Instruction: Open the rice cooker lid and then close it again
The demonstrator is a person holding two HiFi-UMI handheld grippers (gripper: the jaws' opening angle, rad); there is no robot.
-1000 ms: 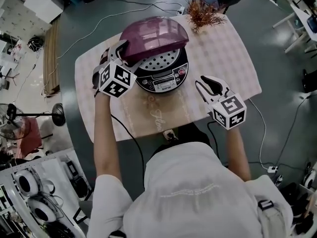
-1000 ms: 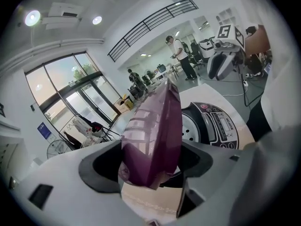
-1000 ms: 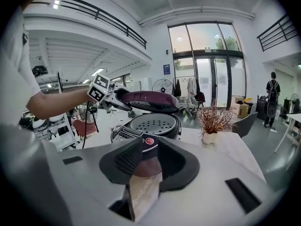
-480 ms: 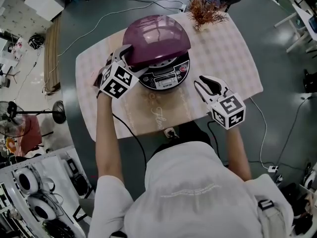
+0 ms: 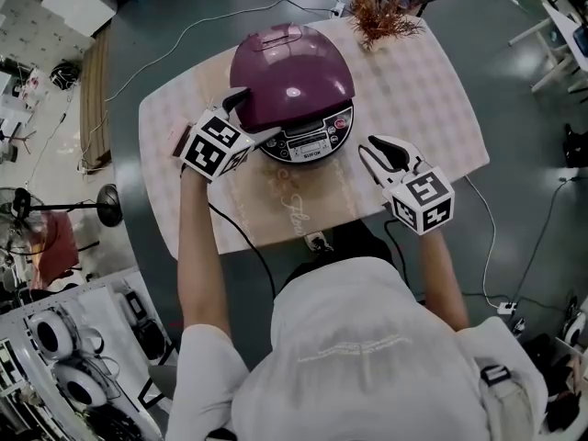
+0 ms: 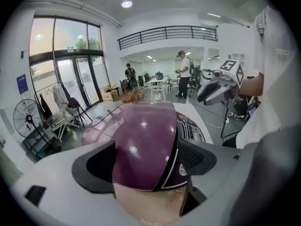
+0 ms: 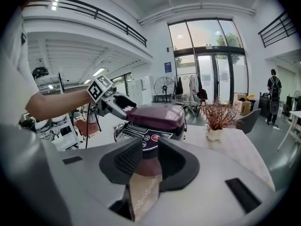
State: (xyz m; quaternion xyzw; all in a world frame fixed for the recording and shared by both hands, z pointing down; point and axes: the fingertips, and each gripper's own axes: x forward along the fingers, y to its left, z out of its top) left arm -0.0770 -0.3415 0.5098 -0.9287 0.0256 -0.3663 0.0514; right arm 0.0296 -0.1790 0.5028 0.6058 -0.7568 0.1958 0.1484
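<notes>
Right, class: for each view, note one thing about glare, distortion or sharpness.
Head view: white glints sit on the purple lid; left gripper view: fisheye curves straight lines, corners go black; right gripper view: the glass doors glare bright, the railing bows.

No text fully legible.
- Table runner (image 5: 292, 211): cursive script word, letters too blurred to read.
- Rice cooker (image 5: 292, 81) control panel (image 5: 309, 142): button labels and display, print too small.
- Round sticker (image 6: 182, 170) on cooker front: print blurred.
- Blue wall sign (image 7: 168, 67) beside glass doors: unreadable.
</notes>
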